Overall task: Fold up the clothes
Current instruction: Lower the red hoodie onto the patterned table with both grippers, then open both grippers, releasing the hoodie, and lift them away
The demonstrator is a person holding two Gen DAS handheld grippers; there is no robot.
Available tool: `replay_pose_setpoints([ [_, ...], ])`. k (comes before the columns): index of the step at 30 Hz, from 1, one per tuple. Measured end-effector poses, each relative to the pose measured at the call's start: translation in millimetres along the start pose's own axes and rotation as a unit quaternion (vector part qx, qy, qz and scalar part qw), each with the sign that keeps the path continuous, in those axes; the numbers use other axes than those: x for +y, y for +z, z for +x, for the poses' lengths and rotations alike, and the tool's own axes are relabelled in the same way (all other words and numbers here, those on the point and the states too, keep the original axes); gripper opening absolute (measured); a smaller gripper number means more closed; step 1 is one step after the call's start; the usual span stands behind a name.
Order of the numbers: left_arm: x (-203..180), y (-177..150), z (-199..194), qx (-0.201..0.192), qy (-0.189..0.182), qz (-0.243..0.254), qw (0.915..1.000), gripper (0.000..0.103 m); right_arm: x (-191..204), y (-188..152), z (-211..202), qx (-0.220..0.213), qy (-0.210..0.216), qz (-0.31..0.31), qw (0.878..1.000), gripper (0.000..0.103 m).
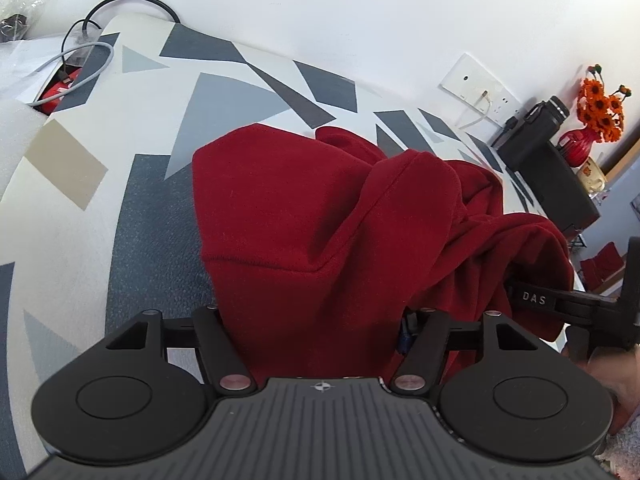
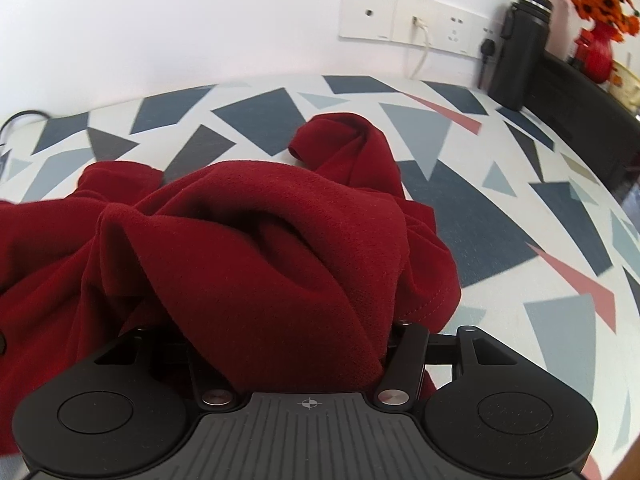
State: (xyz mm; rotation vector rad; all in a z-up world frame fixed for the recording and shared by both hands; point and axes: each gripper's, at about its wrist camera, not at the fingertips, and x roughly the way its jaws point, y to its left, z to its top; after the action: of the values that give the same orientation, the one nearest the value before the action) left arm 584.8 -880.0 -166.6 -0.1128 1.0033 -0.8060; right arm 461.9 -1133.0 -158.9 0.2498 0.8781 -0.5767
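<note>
A dark red garment (image 1: 304,208) lies bunched on a table covered in a cloth with grey and blue triangles (image 1: 152,128). Its near edge is lifted and drapes over my left gripper (image 1: 320,320), which is shut on the fabric with its fingertips hidden beneath it. At the right of the left wrist view, my right gripper (image 1: 520,296) pinches another part of the same edge. In the right wrist view the red garment (image 2: 256,248) rises in folds over my right gripper (image 2: 288,340), covering its fingertips. A loose sleeve end (image 2: 340,136) lies farther back on the patterned cloth (image 2: 500,208).
A white socket panel (image 2: 412,16) with a plugged cable is on the wall behind. A black bottle (image 2: 520,44), a red vase of orange flowers (image 2: 600,48) and a black box (image 1: 548,176) stand at the right. Cables (image 1: 88,56) lie at the far left corner.
</note>
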Motion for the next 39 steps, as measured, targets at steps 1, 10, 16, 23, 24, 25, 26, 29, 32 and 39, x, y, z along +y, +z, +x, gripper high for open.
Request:
replay_pose_setpoints([
  [1,-2.2,-0.4,0.2,0.0,0.006,-0.001,1.0,0.065,-2.6,-0.9,-0.1,-0.003,0.007,-0.009,1.0,0.052],
  [10,-36.9,0.8,8.5,0.008,0.101,-0.018,0.9947,0.072,-30.5,5.9,7.3,-0.017,0.064,-0.103,0.993,0.051],
  [16,-70.0,-1.1,18.3,0.014,0.151,-0.029,0.9881,0.073,-65.4,9.9,13.3,-0.029,0.096,-0.133,0.986,0.047],
  [23,-124.6,-9.6,44.3,0.035,0.151,-0.007,0.9878,0.077,-143.9,13.2,23.2,-0.027,0.108,-0.082,0.99,0.051],
  [24,-132.5,-10.9,48.4,0.037,0.149,-0.004,0.9881,0.077,-154.5,12.6,23.5,-0.027,0.106,-0.078,0.991,0.051],
  [25,-140.2,-11.6,52.4,0.039,0.146,0.001,0.9885,0.077,-165.0,11.9,23.8,-0.027,0.104,-0.074,0.991,0.051],
  [26,-147.9,-12.4,56.4,0.042,0.143,0.005,0.9889,0.077,-175.6,11.2,24.1,-0.028,0.102,-0.07,0.992,0.051],
  [29,-169.0,-14.3,67.5,0.047,0.137,0.017,0.9893,0.077,-202.2,9.0,24.4,-0.029,0.094,-0.058,0.993,0.051],
  [32,-191.0,-17.4,78.9,0.049,0.137,0.031,0.9889,0.077,-221.1,6.4,23.8,-0.029,0.086,-0.048,0.995,0.051],
  [39,-217.0,-22.7,87.6,0.052,0.134,0.039,0.9888,0.082,-264.5,0.1,21.4,-0.031,0.067,-0.026,0.997,0.055],
])
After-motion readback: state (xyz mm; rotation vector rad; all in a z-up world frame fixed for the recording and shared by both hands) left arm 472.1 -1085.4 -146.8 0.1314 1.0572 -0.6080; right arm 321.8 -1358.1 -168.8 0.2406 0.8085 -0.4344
